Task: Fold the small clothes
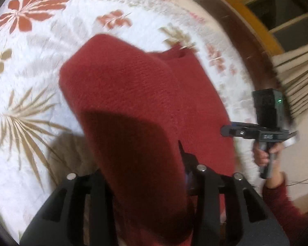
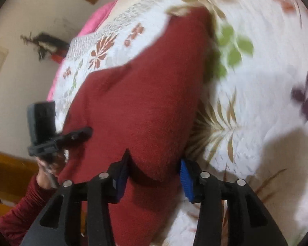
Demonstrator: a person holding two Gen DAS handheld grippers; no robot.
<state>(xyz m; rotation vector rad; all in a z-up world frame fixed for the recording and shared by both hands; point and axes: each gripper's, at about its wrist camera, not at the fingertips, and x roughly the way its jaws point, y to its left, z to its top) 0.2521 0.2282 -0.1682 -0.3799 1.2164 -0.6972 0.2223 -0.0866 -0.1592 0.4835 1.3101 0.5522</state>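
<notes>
A red cloth (image 2: 145, 102) hangs lifted over the floral bedspread (image 2: 256, 106). The right claw (image 2: 154, 176) stands wide, cloth draped between its blue pads (image 2: 185, 180). The left claw (image 1: 145, 184) is buried under cloth; I cannot tell whether it grips. A hand (image 1: 266, 155) holds the right claw's handle.

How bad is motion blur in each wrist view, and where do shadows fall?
Left wrist view: red knit garment fairly sharp in its weave, bedspread print smeared toward the rim, a dark shadow on the garment's underside by the left gripper. Right wrist view: heavier blur, green and purple prints streaked; a soft shadow on the bedspread right of the right gripper.
</notes>
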